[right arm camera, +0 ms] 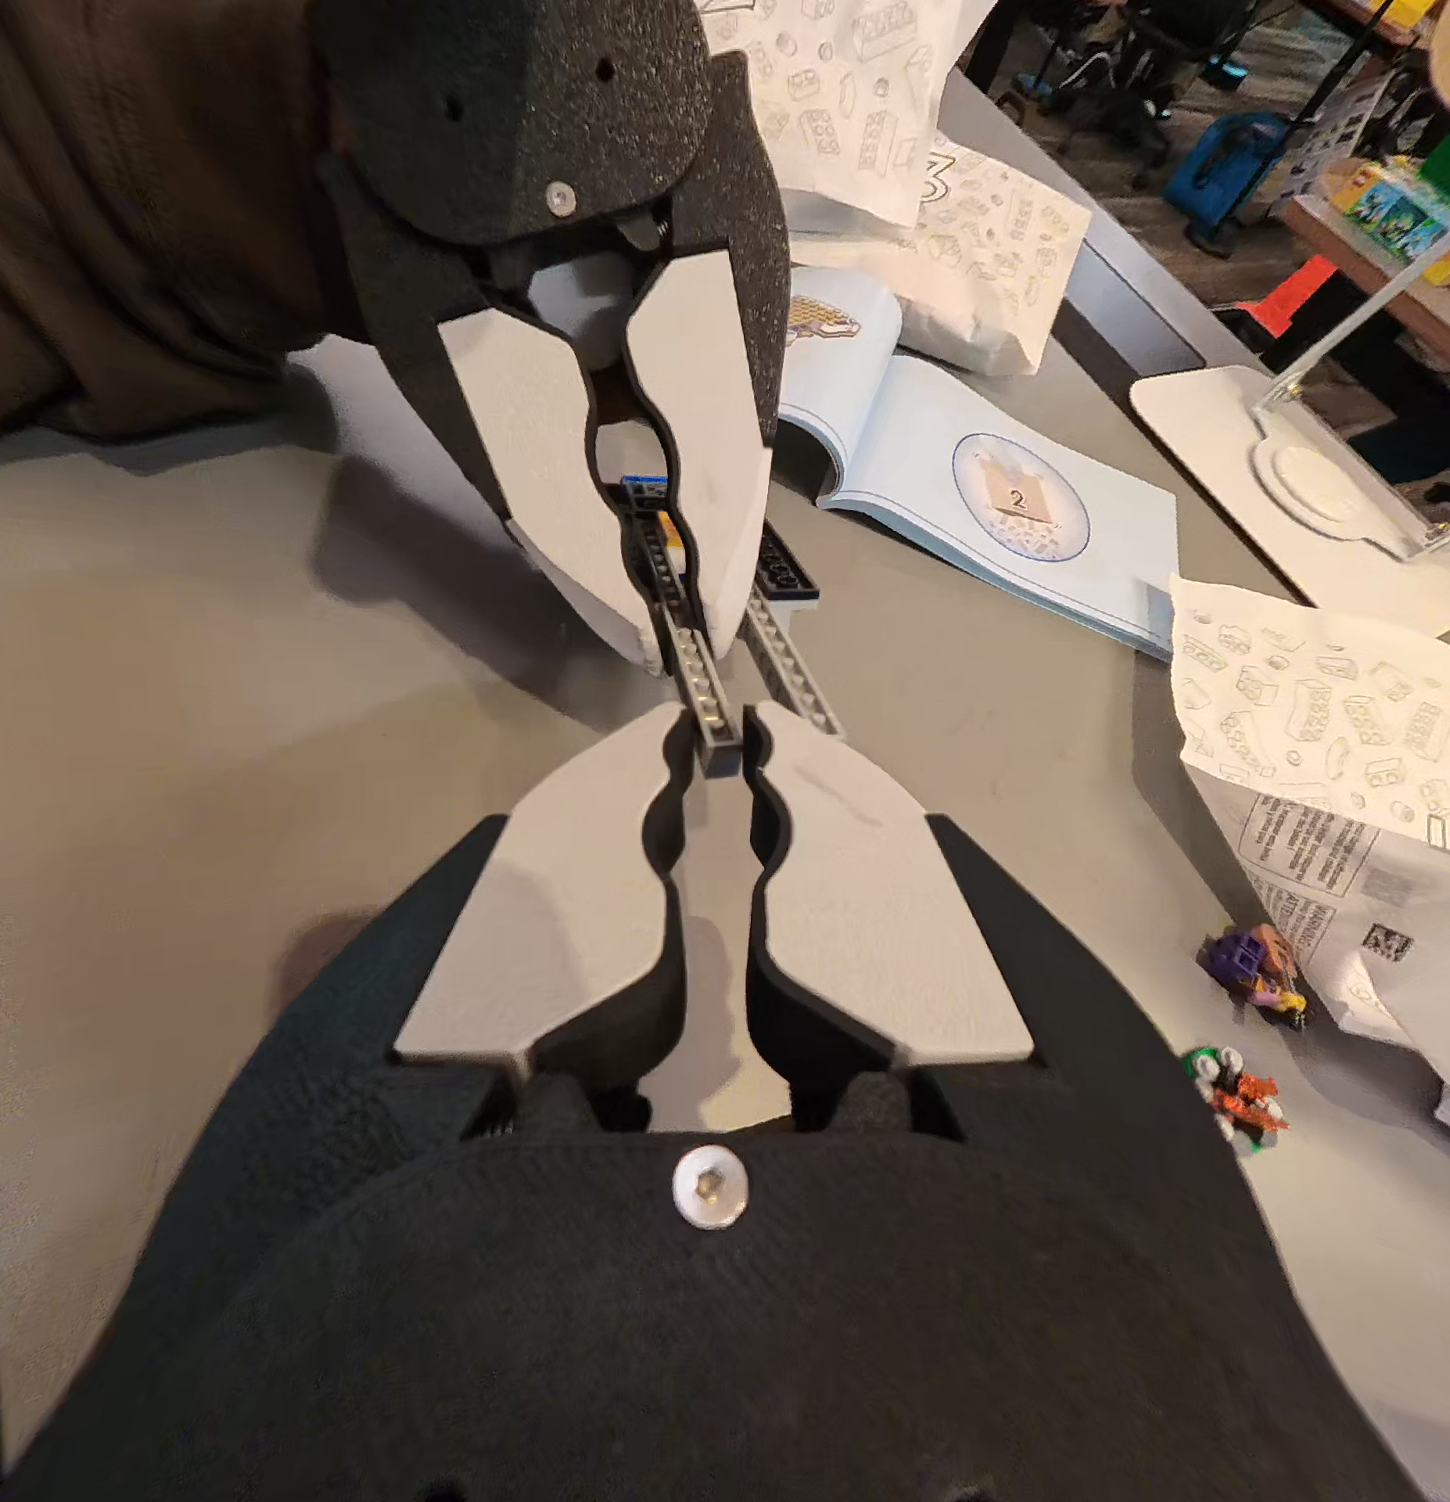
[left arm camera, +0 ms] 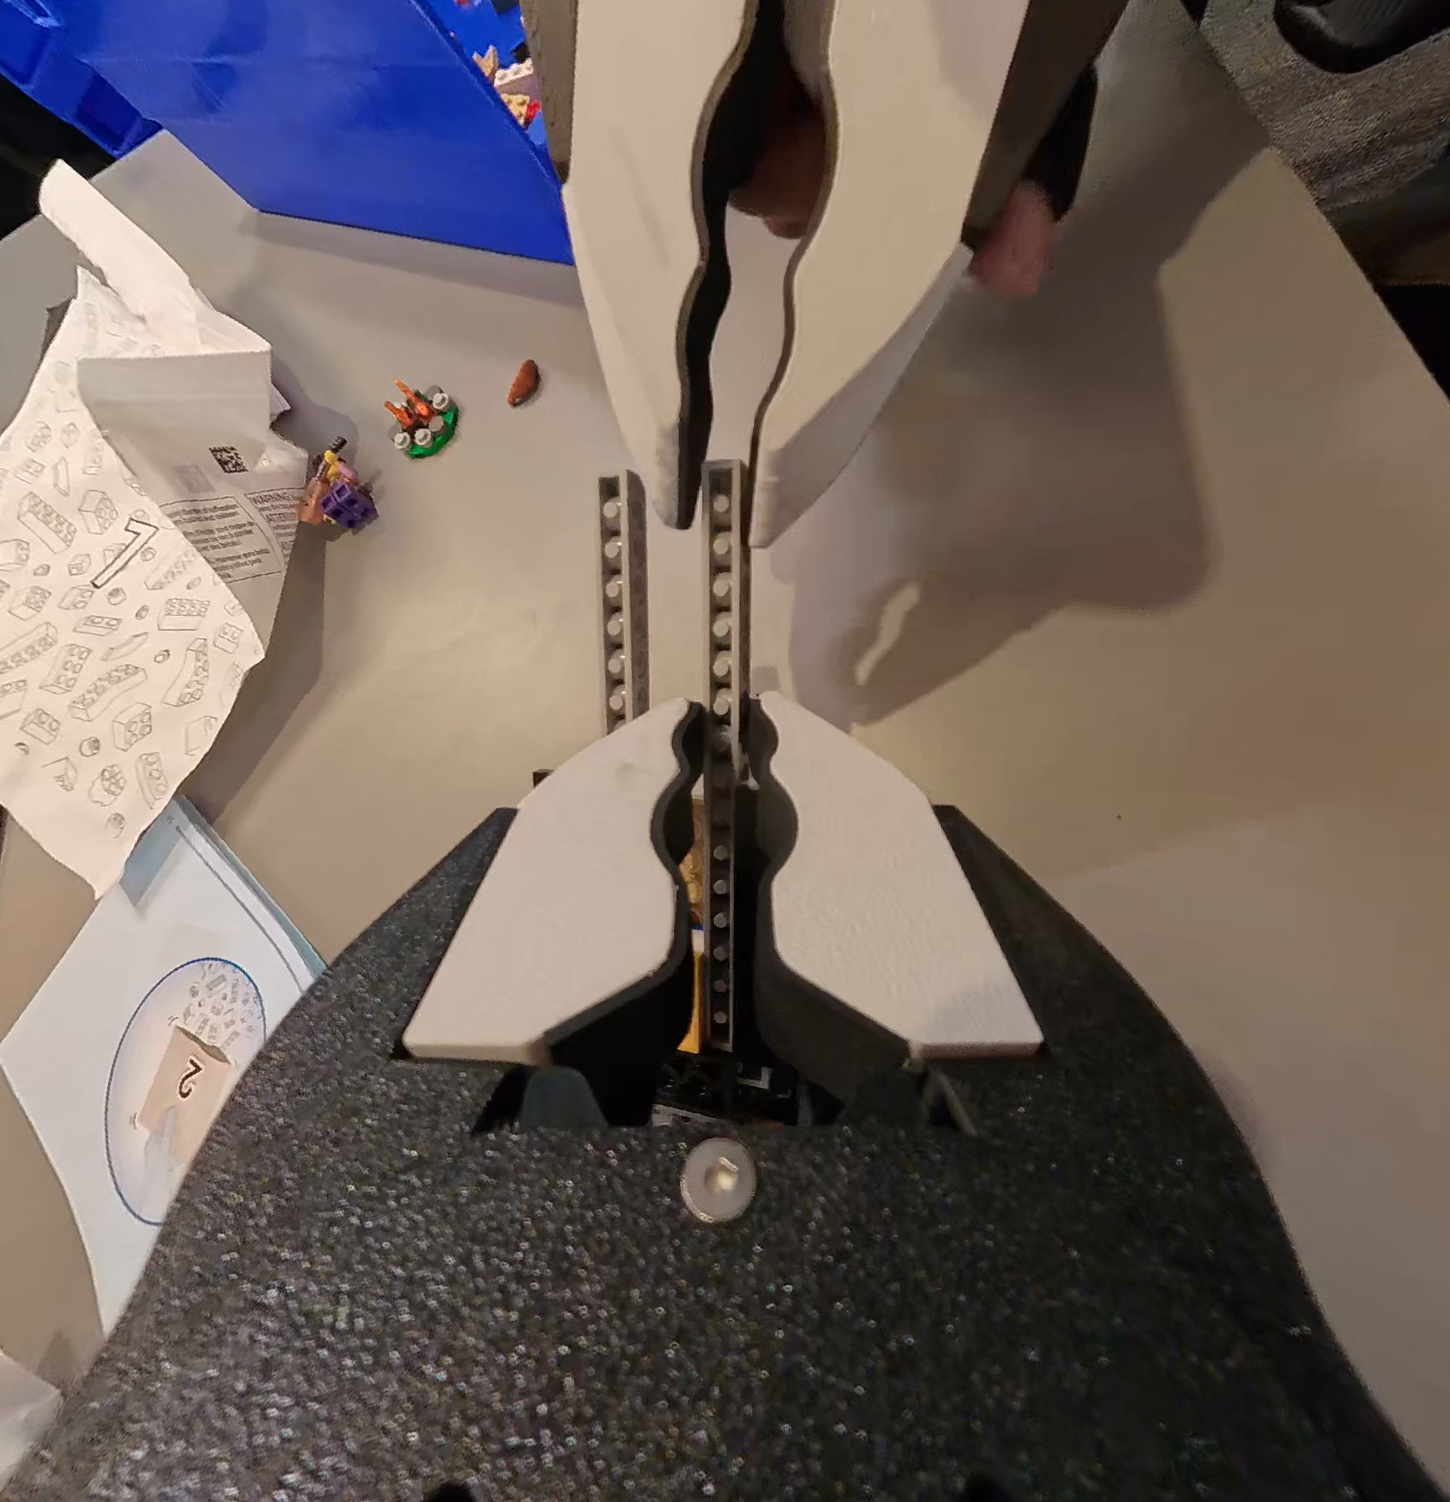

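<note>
Left wrist view: the left tool (left arm camera: 723, 715) is closed on a long grey studded beam (left arm camera: 723, 601), its pale fingertips (left arm camera: 673, 719) pressing the beam's two sides near mid-length. The beam runs straight ahead over the grey worktop (left arm camera: 1112, 813) to the right tool (left arm camera: 718, 520), whose tips close on its far end. A second grey studded beam (left arm camera: 620, 585) lies parallel, just to the left and apart from both tools. A hand (left arm camera: 1010, 244) shows behind the right tool. Farther left on the worktop lie a small green-and-orange brick assembly (left arm camera: 423, 418), a small brown piece (left arm camera: 523, 382), a purple-and-pink brick figure (left arm camera: 340, 496), a torn white paper bag printed with brick outlines (left arm camera: 96, 528) and a pale blue booklet (left arm camera: 137, 1057). A blue bin (left arm camera: 340, 106) stands at the back.

Right wrist view: the right tool (right arm camera: 720, 748) grips the end of the same beam (right arm camera: 709, 715); the left tool (right arm camera: 681, 650) clamps it farther along. Behind the left tool the two beams join a dark plate (right arm camera: 787, 565) of a brick assembly.
</note>
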The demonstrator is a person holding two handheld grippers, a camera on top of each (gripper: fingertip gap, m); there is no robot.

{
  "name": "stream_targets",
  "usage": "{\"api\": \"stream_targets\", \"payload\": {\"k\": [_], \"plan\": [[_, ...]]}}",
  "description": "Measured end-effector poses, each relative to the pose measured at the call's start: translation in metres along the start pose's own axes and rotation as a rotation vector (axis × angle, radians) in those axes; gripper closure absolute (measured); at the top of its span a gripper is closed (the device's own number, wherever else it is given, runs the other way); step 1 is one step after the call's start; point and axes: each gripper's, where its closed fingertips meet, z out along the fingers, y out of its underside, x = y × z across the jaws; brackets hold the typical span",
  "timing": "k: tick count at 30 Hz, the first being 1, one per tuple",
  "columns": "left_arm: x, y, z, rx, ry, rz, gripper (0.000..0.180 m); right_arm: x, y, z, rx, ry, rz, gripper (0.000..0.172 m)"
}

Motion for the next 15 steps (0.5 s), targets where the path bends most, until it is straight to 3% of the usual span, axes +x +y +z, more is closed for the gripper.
{"api": "stream_targets", "payload": {"k": [3, 7, 15], "plan": [[-0.001, -0.001, -0.003, 0.023, -0.003, -0.007, 0.168, -0.002, -0.001, 0.001, 0.028, -0.031, -0.03, 0.162], [-0.001, -0.007, -0.024, 0.111, 0.027, -0.052, 0.146, -0.006, 0.005, -0.003, 0.047, -0.046, -0.134, 0.163], [-0.029, 0.026, -0.045, 0.071, -0.067, -0.169, 0.13, -0.015, 0.016, -0.015, 0.08, 0.032, -0.559, 0.163]]}}
